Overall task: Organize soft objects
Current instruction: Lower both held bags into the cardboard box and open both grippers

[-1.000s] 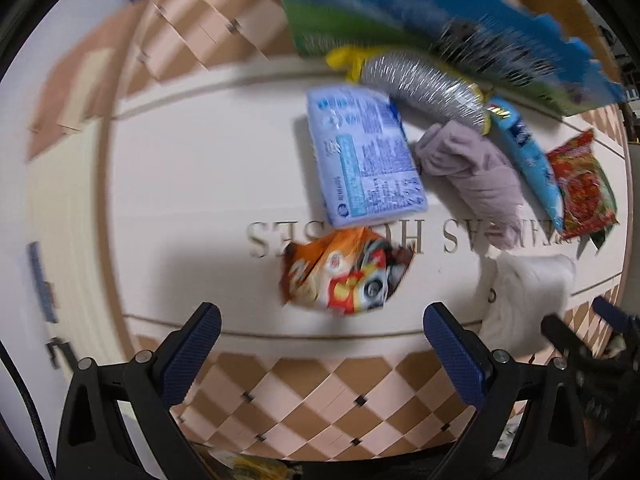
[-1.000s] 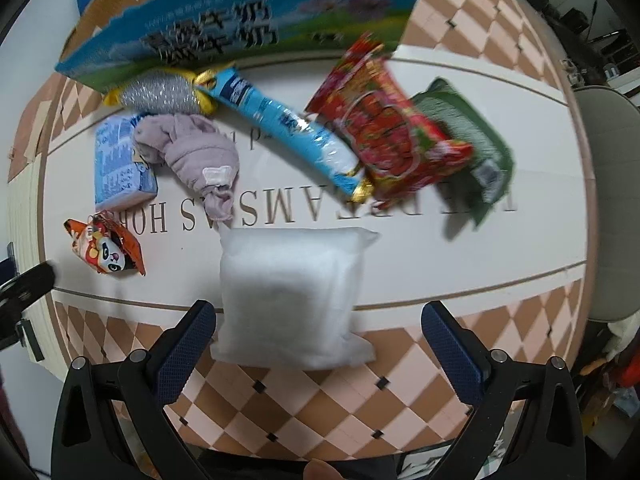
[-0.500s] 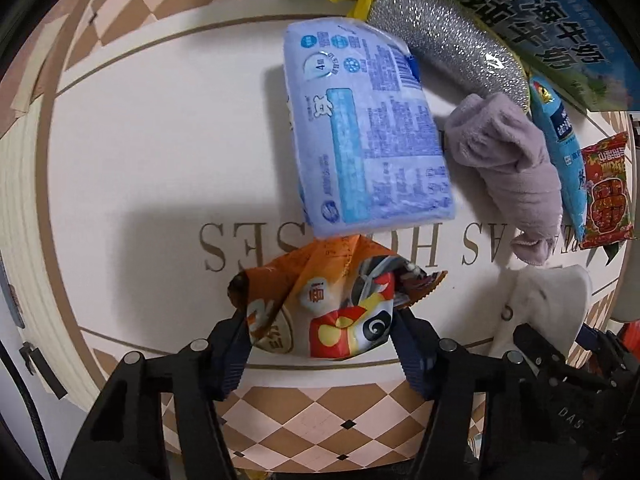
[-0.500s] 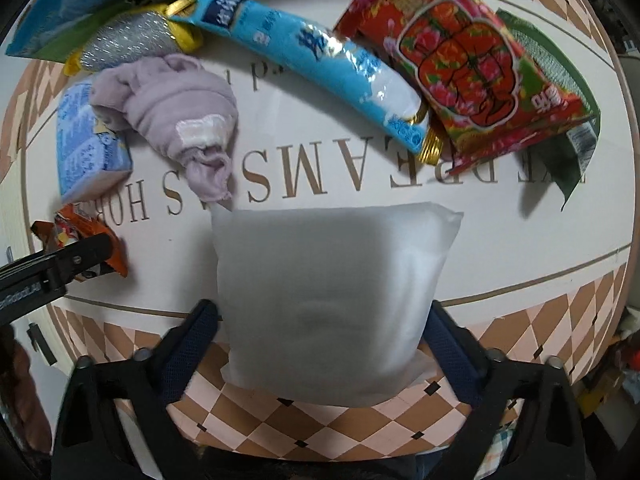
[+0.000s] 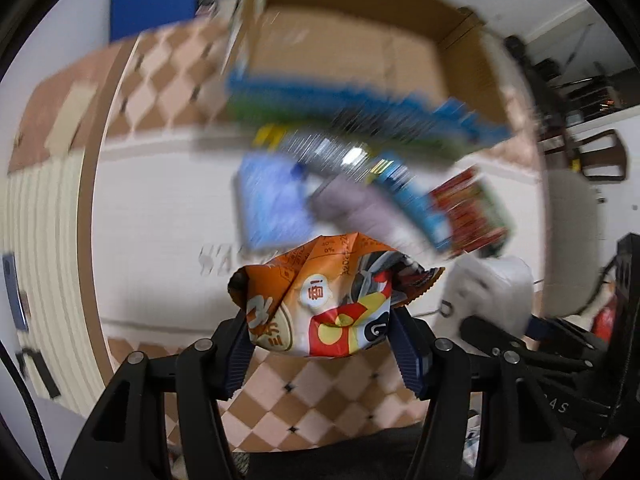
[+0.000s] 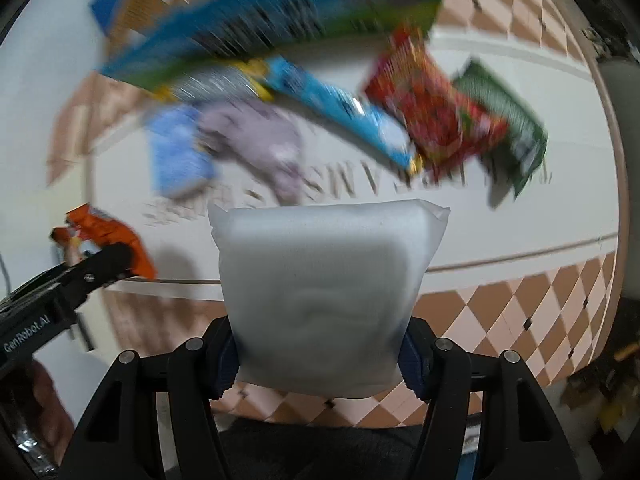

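My left gripper (image 5: pixel 320 344) is shut on an orange snack bag (image 5: pixel 324 300) and holds it above the table's front edge. My right gripper (image 6: pixel 320 356) is shut on a white soft pack (image 6: pixel 320 292), lifted off the table. In the right wrist view the orange bag (image 6: pixel 108 236) and the left gripper show at the left. In the left wrist view the white pack (image 5: pixel 492 296) shows at the right. An open cardboard box (image 5: pixel 352 52) with a blue and green side stands at the back.
On the white table (image 5: pixel 160 220) lie a blue tissue pack (image 6: pixel 176 156), a lilac cloth (image 6: pixel 256 136), a silver scrubber (image 6: pixel 212 80), a blue tube pack (image 6: pixel 340 108), a red snack bag (image 6: pixel 432 116) and a green pack (image 6: pixel 508 124). Both views are motion-blurred.
Both grippers have closed on their items and lifted them off the table. The views have tilted up and back, and the box's inside now shows.
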`<state>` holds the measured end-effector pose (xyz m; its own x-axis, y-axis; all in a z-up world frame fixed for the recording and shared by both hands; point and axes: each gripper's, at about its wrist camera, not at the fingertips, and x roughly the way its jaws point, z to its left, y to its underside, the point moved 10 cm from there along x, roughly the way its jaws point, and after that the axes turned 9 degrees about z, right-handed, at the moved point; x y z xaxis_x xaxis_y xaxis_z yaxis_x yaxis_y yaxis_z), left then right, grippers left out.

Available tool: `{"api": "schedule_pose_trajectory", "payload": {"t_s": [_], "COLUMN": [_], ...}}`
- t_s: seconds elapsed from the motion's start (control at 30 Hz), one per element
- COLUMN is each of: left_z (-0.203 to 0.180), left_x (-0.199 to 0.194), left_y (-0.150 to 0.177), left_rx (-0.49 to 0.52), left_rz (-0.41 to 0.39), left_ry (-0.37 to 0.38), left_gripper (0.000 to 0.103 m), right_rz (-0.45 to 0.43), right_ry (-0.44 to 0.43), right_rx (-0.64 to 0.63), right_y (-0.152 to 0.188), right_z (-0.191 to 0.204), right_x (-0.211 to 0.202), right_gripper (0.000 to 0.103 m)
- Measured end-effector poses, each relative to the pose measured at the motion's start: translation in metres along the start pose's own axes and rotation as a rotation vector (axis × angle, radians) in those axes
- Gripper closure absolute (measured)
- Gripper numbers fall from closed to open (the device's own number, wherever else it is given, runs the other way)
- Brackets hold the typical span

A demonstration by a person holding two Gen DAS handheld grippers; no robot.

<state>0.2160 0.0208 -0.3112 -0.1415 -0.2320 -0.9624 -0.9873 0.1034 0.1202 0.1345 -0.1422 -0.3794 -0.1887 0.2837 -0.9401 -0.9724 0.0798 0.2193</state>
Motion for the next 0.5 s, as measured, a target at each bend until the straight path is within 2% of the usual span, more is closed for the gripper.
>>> {"api": "schedule_pose_trajectory", "payload": {"t_s": [0.07, 0.17, 0.23, 0.3, 0.4, 0.5], "left_z": [-0.020, -0.035, -0.035, -0.034, -0.025, -0.016], "left_x": [-0.010, -0.026, -0.029, -0.020, 0.007, 0.040], "left_y": [-0.025, -0.081, -0.127, -0.175, -0.227, -0.265], "left_rx": [0.024, 0.039, 0.032, 0.011, -0.023, -0.043], "left_rz": [-0.015, -0.050, -0.051, -0.011, 0.051, 0.105], "left_ry": [0.032, 0.011, -0.011, -0.008, -0.023, -0.069], "left_gripper": [0.045, 0.045, 0.045, 0.045, 0.045, 0.045], "right_rz": [-0.056, -0.128, -0.161, -0.183, -0.160, -0.130], "right_ry": [-0.024, -0.044, -0.021, 0.006, 0.011, 0.062], "right_rx": [-0.024, -0.071, -0.085, -0.096, -0.112, -0.148], "right_y": [-0.016, -0.062, -0.101, -0.151, -0.221, -0.284], "right_z": [0.009, 0.019, 0.027, 0.034, 0.039, 0.043], "right_x": [-0.034, -0.088, -0.110, -0.116, -0.116, -0.094], "right_gripper": [0.036, 0.036, 0.036, 0.036, 0.036, 0.036]}}
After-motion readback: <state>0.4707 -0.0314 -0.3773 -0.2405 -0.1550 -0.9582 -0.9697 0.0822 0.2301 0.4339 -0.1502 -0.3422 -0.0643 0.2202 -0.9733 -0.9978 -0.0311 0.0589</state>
